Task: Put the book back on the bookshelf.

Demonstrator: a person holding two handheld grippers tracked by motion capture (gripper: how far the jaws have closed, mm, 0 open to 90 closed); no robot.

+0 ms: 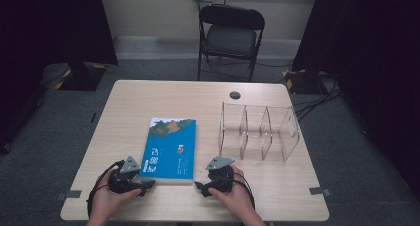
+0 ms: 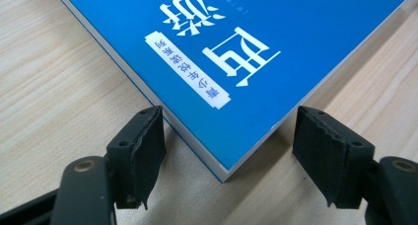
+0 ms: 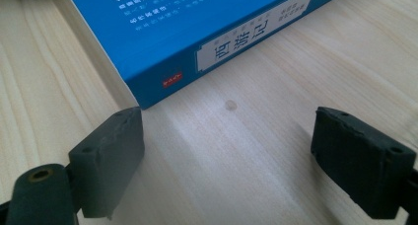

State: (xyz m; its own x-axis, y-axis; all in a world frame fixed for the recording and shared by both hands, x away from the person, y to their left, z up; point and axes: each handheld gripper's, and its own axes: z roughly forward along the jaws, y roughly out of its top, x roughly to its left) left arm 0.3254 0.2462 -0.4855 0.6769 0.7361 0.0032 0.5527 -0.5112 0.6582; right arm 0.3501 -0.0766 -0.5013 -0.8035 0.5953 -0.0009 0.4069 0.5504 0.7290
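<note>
A blue paperback book [image 1: 168, 149] with white lettering lies flat on the wooden table [image 1: 148, 94], near its front edge. My left gripper [image 1: 147, 185] rests on the table at the book's near left corner. In the left gripper view that corner of the book [image 2: 246, 62] pokes in between the jaws of the left gripper [image 2: 227, 136]; the pads stand close beside its two edges without pressing on it. My right gripper [image 1: 200, 188] lies by the near right corner. There the book [image 3: 197, 27] sits just ahead of the open right gripper [image 3: 229, 136], with bare table between the jaws.
A clear plastic organizer [image 1: 260, 132] with three upright compartments stands to the right of the book. A dark round cable hole [image 1: 235, 95] lies near the table's far edge. Beyond the table, a black folding chair [image 1: 230, 32] faces it.
</note>
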